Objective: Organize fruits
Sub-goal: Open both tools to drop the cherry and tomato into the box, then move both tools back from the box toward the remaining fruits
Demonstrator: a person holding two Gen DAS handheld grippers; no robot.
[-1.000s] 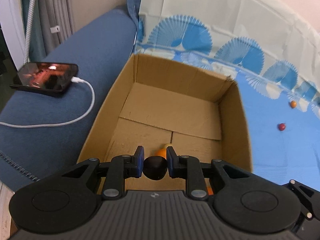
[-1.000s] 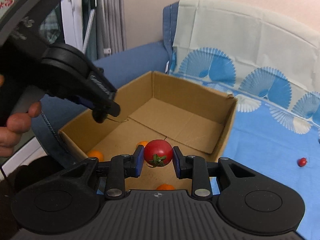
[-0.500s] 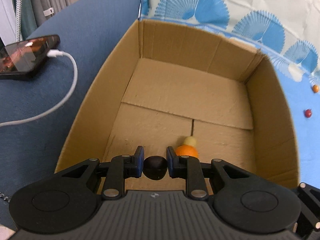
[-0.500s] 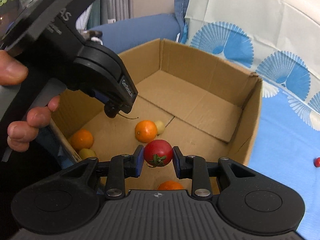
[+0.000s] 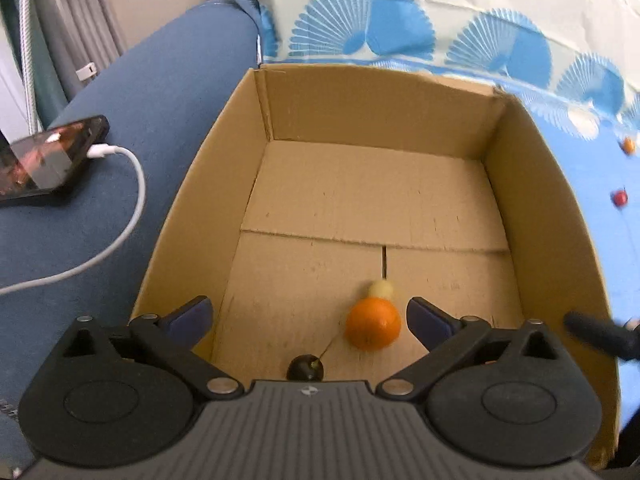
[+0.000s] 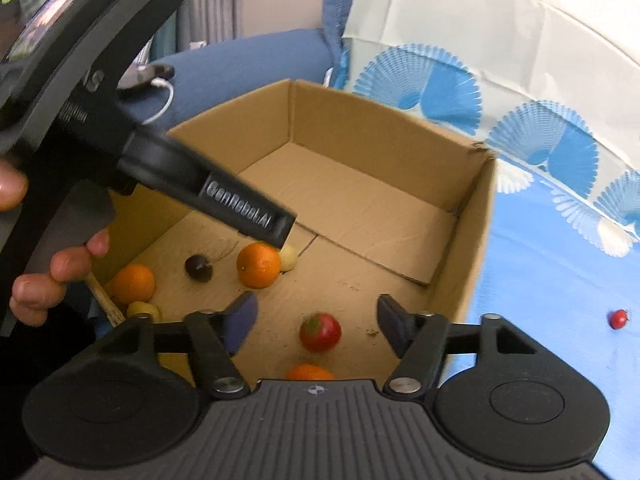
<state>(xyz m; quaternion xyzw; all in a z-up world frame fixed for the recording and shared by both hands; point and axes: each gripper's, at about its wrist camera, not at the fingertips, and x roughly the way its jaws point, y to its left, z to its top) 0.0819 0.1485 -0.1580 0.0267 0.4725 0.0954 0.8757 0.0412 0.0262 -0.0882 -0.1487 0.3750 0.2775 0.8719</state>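
Both tools have just been opening: the left gripper [image 5: 308,314] stands spread wide, its dark round cherry [image 5: 305,367] loose on the floor of the brown cardboard box [image 5: 380,112]. The right gripper [image 6: 314,326] is parted too, its red tomato [image 6: 320,332] lying free below. Best to lift both straight up, clear of the orange mandarin [image 5: 373,323], then go for the small red fruit [image 6: 617,319] on the blue cloth [image 6: 540,280] beyond.

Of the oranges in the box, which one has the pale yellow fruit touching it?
The middle orange, beside the dark cherry; the pale fruit sits against its far side.
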